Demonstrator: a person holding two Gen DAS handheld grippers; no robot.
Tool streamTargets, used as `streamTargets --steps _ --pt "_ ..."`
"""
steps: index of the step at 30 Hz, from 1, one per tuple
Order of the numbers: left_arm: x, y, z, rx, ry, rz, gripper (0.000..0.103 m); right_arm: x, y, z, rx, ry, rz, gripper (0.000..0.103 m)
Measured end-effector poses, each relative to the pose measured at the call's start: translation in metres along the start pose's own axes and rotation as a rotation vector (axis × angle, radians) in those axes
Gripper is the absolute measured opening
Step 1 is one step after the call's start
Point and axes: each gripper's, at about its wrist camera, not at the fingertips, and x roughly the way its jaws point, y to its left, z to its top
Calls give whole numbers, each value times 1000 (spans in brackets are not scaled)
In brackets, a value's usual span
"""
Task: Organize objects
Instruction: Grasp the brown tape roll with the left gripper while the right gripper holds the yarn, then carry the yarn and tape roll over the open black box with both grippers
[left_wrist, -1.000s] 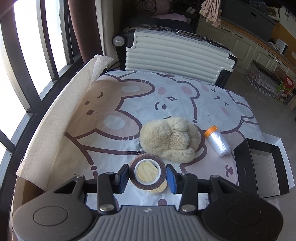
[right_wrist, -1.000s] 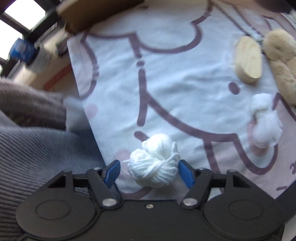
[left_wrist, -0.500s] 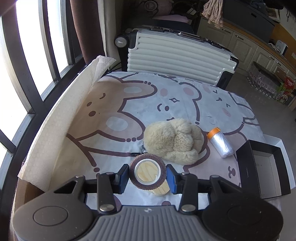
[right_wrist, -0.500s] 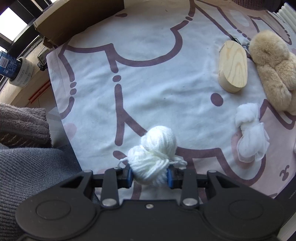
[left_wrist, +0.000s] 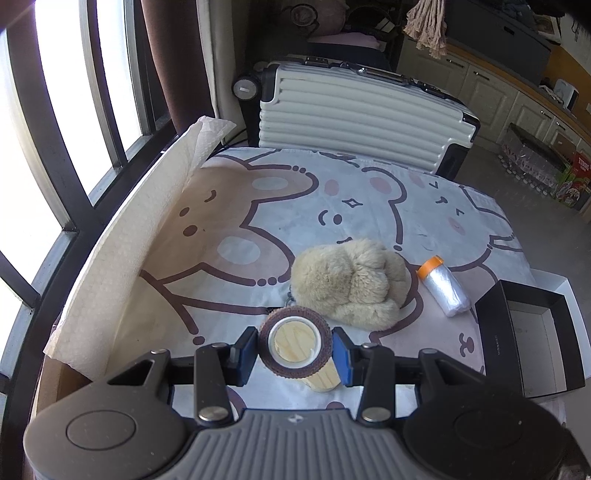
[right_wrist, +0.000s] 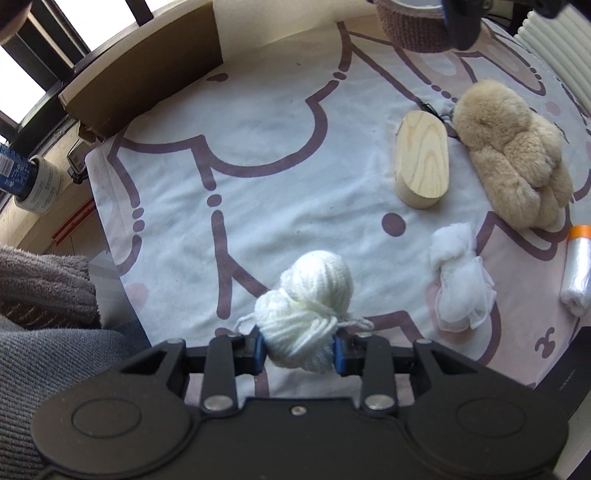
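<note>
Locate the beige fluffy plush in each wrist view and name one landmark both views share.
Left wrist view: beige fluffy plush lies centre-right on the printed cloth, just beyond the gripped roll.
Right wrist view: the plush lies at upper right, beside the wooden oval block.
Shared landmark: the orange-capped plastic roll.

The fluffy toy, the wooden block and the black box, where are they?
fluffy toy (left_wrist: 351, 282), left wrist view, middle of its fur.
wooden block (right_wrist: 422, 160), right wrist view, flat top face.
black box (left_wrist: 495, 332), left wrist view, near outer wall.
</note>
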Motion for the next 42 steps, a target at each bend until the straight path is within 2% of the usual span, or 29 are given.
streamTargets --steps 22,37,42 --pt "-11 -11 0 13 -26 3 44 -61 -38 -4 230 -223 -119 35" --pt "-12 -18 -2 44 -20 1 44 -96 -72 -19 449 -329 -228 35" --pt "-13 -23 -2 53 -19 -4 44 -104 -76 -24 486 -352 -259 35"
